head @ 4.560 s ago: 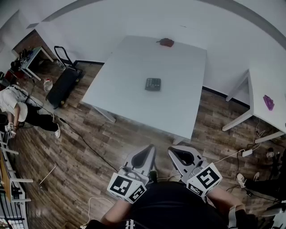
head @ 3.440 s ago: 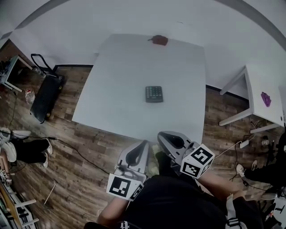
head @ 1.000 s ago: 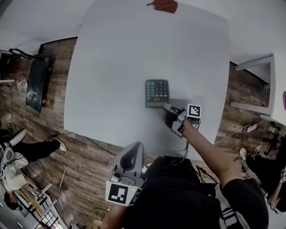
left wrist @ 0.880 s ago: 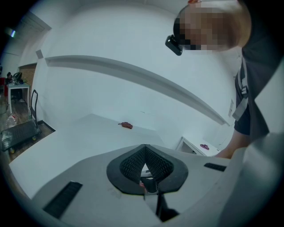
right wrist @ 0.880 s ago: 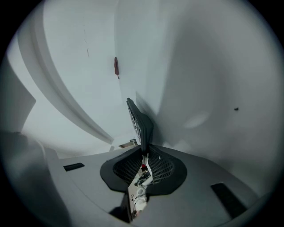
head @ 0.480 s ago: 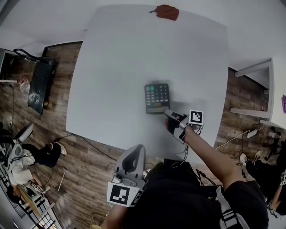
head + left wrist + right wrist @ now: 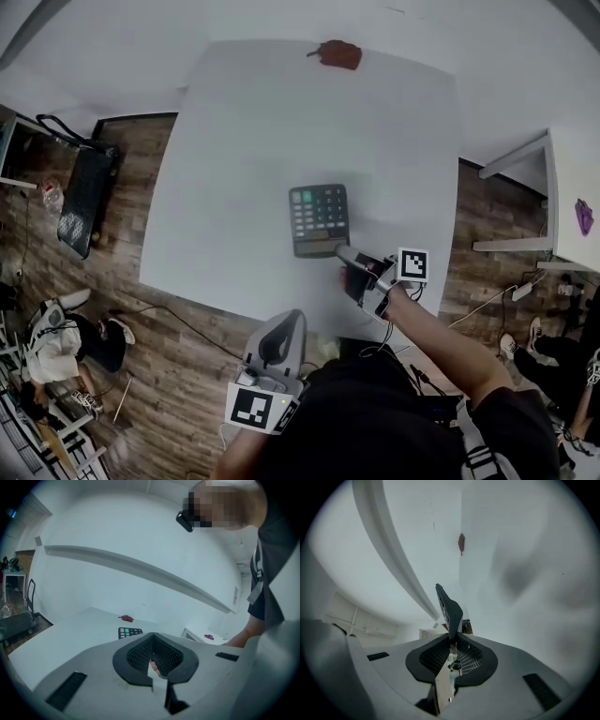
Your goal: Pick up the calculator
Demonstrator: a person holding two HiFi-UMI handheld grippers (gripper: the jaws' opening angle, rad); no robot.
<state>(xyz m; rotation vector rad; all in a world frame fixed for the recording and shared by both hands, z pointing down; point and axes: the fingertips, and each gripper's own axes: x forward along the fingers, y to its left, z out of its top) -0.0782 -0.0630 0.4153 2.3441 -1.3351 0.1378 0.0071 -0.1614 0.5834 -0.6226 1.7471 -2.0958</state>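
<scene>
Pinching the calculator (image 7: 318,218) by its near edge, right gripper (image 7: 345,254) has begun lifting | left gripper (image 7: 281,328) closed, empty | pickup likely secured

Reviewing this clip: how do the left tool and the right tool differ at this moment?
The right tool reaches out over the table to the calculator's near edge; the left tool hangs by the person's body, away from the calculator. The right tool's jaws are closed on the calculator; the left tool's jaws are together on nothing. Both are grey two-jaw tools.
</scene>
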